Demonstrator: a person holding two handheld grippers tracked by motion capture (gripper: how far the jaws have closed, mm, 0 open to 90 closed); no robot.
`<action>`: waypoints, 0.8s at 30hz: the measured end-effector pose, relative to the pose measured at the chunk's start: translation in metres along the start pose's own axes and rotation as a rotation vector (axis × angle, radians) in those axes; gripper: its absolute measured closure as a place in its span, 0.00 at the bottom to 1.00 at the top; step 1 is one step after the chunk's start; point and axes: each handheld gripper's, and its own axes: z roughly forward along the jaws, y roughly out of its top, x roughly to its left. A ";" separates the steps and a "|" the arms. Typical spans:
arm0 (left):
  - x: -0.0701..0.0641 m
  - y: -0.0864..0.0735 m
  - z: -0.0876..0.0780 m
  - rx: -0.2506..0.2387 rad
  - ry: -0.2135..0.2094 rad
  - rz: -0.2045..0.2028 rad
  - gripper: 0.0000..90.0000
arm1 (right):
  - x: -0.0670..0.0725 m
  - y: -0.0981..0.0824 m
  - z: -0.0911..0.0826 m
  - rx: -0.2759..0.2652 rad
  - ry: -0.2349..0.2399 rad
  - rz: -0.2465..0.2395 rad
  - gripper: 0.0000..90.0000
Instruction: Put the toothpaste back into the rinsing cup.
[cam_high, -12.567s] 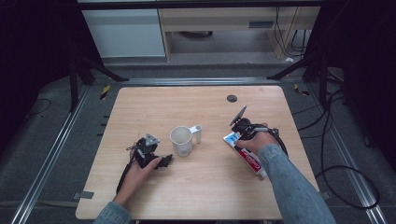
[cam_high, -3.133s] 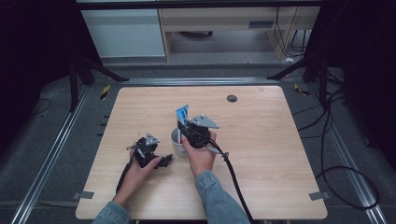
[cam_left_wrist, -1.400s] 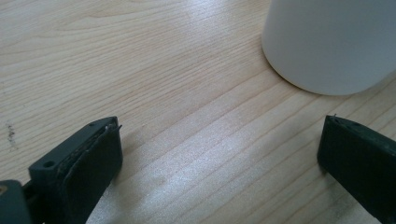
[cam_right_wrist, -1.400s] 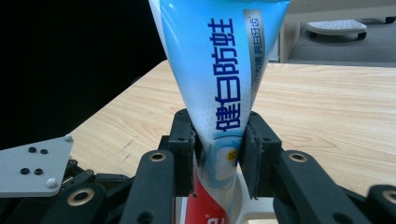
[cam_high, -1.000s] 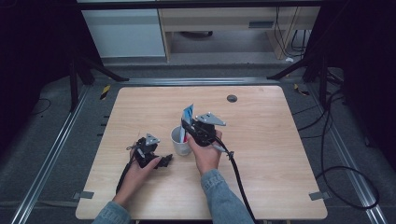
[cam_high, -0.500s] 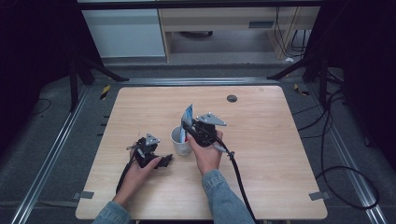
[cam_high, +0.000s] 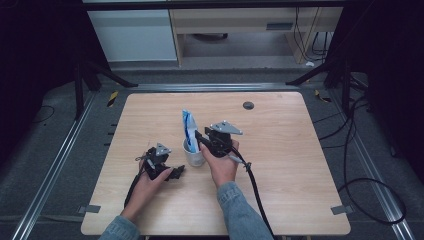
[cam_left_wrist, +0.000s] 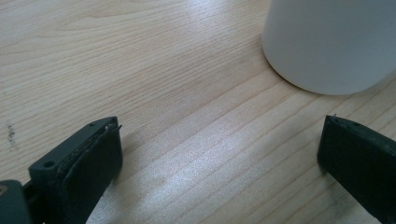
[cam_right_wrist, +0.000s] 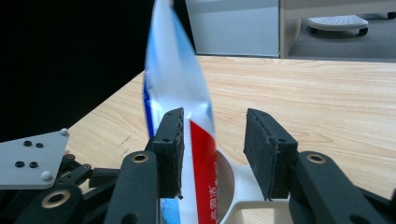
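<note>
Releasing the toothpaste tube (cam_right_wrist: 180, 88) into the white cup (cam_high: 194, 152) is, as I judge it, the step in hand, and the cup serves here as the landmark for every place. Nearest to the person, the left gripper (cam_high: 172, 173) rests on the wooden surface (cam_high: 300, 165) just beside the cup, on its left; in the left gripper view its jaws stand wide apart with nothing between them, and the round wall of the cup (cam_left_wrist: 331, 44) is close in front. This hand can stay as it is, but it should not push the cup. Directly at the cup, on its right side, the right gripper (cam_right_wrist: 212, 154) has just been opening its jaws: the tube is between them, it seems to lean on the left pad, while the right pad stands clearly apart from it, so the tube is no longer clamped. The tube itself stands nearly upright in the cup, its lower end inside the rim and its flat end (cam_high: 188, 122) rising above. To do this well, I think the jaws should open further until both pads are free of the tube, and only then the hand should draw back, straight away from the cup, so that a pad does not drag the tube over or tip the light cup. Beyond the cup, far toward the back edge of the surface, a small dark round spot (cam_high: 248, 105) lies well apart and does not matter for this move.
</note>
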 end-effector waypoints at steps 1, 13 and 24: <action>0.000 0.000 0.000 0.000 0.000 0.000 0.00 | 0.000 0.000 0.000 0.000 0.000 0.000 0.64; 0.000 0.000 0.000 0.000 0.000 0.000 0.00 | 0.003 0.001 -0.002 -0.002 0.004 -0.013 0.62; 0.000 0.000 0.000 -0.002 0.001 -0.003 0.00 | 0.005 0.004 -0.007 0.001 -0.016 -0.061 0.56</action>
